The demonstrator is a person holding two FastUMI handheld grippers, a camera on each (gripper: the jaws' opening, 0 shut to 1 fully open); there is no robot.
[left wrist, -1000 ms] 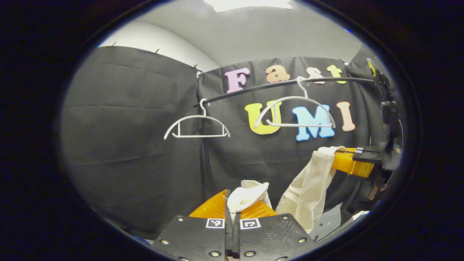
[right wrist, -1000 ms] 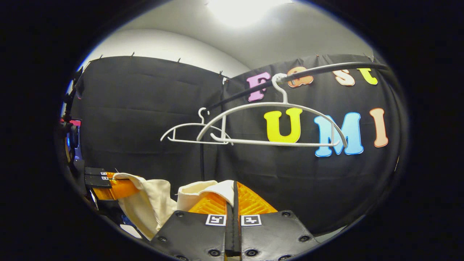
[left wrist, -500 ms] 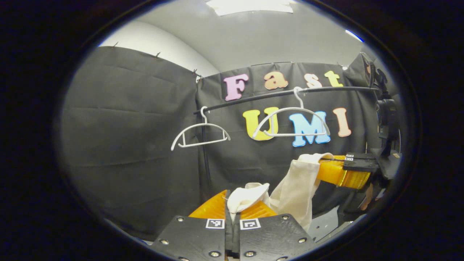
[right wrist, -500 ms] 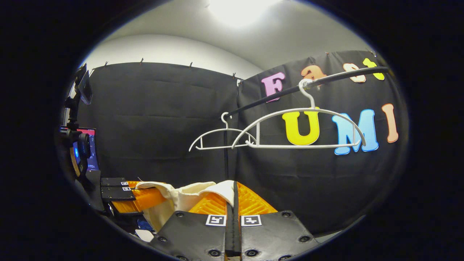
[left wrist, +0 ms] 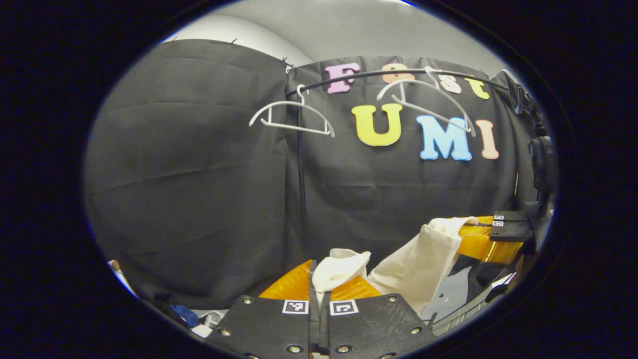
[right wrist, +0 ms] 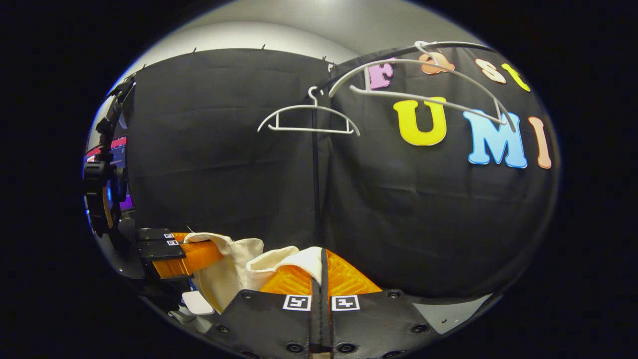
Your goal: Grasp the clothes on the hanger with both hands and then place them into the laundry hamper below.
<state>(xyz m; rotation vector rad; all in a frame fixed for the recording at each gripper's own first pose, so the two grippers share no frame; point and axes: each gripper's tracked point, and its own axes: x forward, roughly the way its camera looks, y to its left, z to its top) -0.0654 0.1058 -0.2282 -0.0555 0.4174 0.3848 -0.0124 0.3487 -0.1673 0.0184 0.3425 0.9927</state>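
A cream garment hangs slack between both grippers, off the hangers. My left gripper is shut on one bunched end of it at the bottom of the left gripper view. My right gripper is shut on the other end. The right gripper also shows at the right of the left gripper view, cloth draped from its fingers. The left gripper shows at the lower left of the right gripper view, gripping the cloth. Two bare white hangers hang on the black rail above.
The nearer hanger sits tilted on the rail; the farther hanger hangs level. A stand with a lit screen is at the far left. Small blue and white items lie low on the left.
Both grippers have dropped with the garment, so rail and hangers sit higher in both views. The nearer hanger has tipped to a slant. Both grips hold.
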